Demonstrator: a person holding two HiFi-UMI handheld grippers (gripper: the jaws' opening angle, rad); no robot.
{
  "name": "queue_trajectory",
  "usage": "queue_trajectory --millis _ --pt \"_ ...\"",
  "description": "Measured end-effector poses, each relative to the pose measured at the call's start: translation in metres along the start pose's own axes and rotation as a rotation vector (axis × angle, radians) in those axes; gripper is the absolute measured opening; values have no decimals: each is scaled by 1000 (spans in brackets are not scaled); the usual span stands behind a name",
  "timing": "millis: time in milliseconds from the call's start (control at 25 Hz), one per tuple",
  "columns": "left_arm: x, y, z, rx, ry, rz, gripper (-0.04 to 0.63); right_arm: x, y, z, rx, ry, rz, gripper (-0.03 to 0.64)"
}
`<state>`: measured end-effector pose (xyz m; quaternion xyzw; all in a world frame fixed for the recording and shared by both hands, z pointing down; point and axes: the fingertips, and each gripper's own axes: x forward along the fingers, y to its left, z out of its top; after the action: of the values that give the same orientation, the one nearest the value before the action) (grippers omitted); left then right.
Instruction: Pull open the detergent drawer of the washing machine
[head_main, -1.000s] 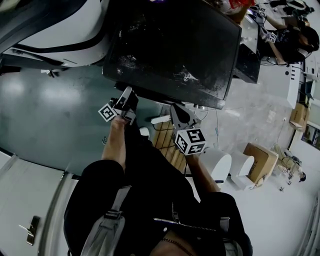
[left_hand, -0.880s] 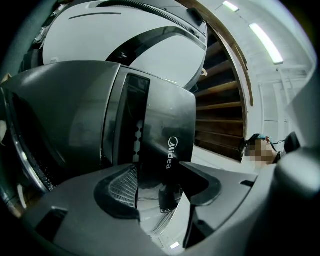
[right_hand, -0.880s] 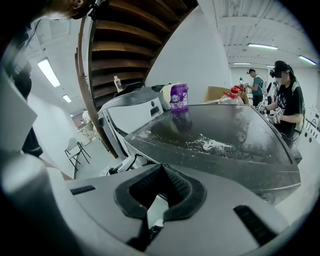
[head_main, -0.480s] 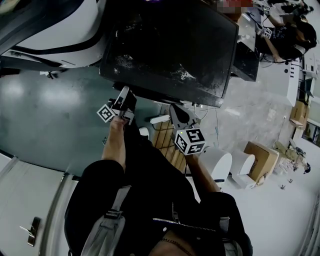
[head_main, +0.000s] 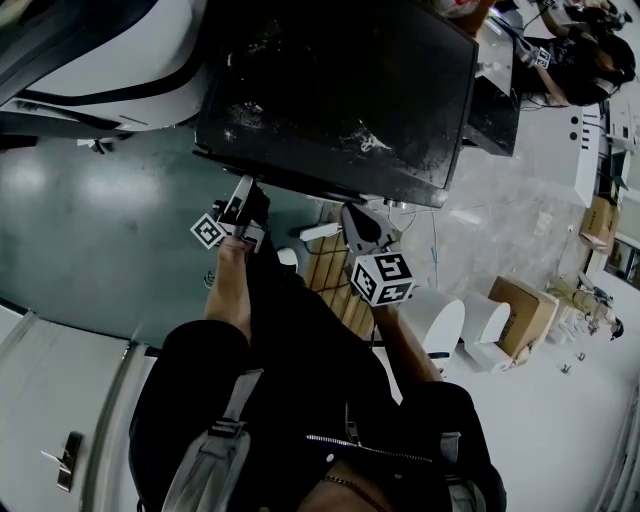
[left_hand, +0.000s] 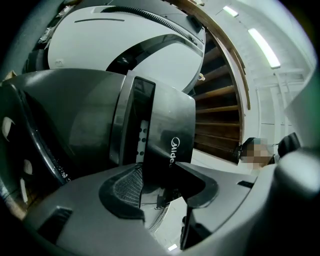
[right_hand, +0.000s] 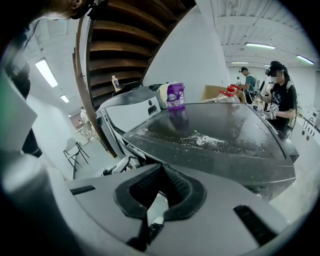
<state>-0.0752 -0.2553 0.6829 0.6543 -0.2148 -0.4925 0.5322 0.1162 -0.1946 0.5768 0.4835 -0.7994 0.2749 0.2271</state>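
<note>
The dark washing machine (head_main: 340, 90) fills the top of the head view. My left gripper (head_main: 248, 190) reaches under its front edge. In the left gripper view the dark detergent drawer front (left_hand: 167, 135), which carries a white logo, stands between the two jaws of the left gripper (left_hand: 157, 180). The jaws have just been closing, and the pads now sit against the drawer's two side edges. The right gripper (head_main: 358, 218) hangs beside it below the machine's front. In the right gripper view the fingertips of the right gripper (right_hand: 161, 170) meet with nothing between them.
A purple detergent bottle (right_hand: 175, 96) stands on the dusty machine top (right_hand: 215, 135). A wooden pallet (head_main: 335, 275), white tubs (head_main: 435, 320) and a cardboard box (head_main: 520, 305) lie on the floor at the right. People stand at a bench (head_main: 575, 60) behind.
Both grippers stay almost where they were at the machine's front edge. The head view has drifted slightly, so the machine sits a little higher in the picture.
</note>
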Motion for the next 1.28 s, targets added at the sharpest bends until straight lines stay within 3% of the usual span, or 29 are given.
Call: queue_trajectory --millis 360,680,1280 --pt "-6 -1 -2 22 -13 24 199 2 9 1 -13 -10 22 6" --pt "-17 -7 -7 40 39 44 196 -6 18 -5 -21 -14 32 6" --pt "-49 -19 -16 39 55 81 196 -21 32 -18 -33 -23 54 6"
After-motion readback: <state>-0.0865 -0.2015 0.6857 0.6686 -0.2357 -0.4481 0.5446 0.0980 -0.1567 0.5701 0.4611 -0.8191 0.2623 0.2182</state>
